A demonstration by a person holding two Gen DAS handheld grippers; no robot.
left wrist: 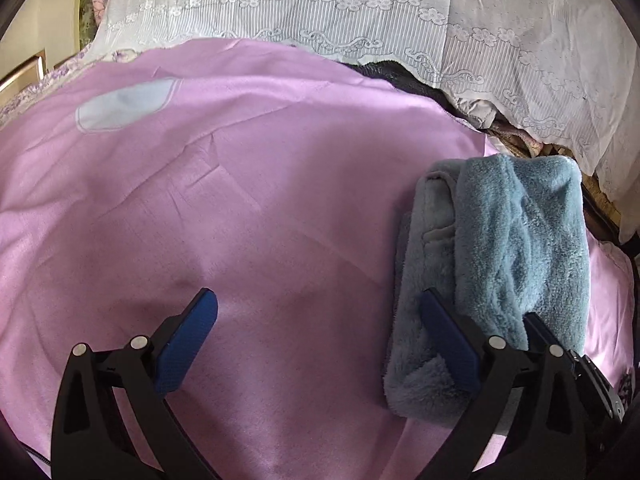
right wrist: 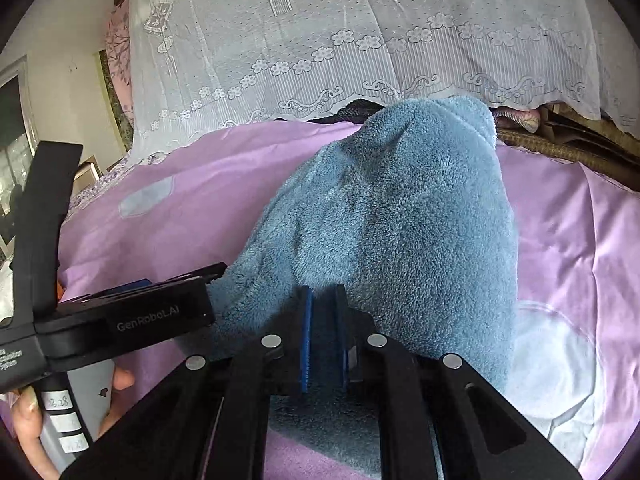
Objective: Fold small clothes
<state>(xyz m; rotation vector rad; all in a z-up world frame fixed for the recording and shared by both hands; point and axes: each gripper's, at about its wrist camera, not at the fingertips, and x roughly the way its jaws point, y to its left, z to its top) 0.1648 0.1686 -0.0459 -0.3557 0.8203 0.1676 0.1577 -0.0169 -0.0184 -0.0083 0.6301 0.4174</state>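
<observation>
A blue fleece garment (left wrist: 500, 248) lies folded into a long bundle on the pink sheet (left wrist: 240, 220), at the right of the left wrist view. My left gripper (left wrist: 320, 320) is open wide just left of it. Its right finger (left wrist: 444, 332) rests against the bundle's near left edge, and only sheet lies between the jaws. In the right wrist view the garment (right wrist: 400, 208) rises in a hump straight ahead. My right gripper (right wrist: 324, 328) is shut on its near edge, with fleece pinched between the blue pads. A hand (right wrist: 120, 384) holds the left gripper's black housing (right wrist: 148, 314) at lower left.
A white lace cloth (left wrist: 360, 12) drapes over a raised pile along the back. Dark fabric (left wrist: 400, 76) and a woven brown edge (right wrist: 560, 148) show under its hem at back right. The sheet has a pale blue patch (left wrist: 124, 106) far left and a white patch (right wrist: 556, 372) near right.
</observation>
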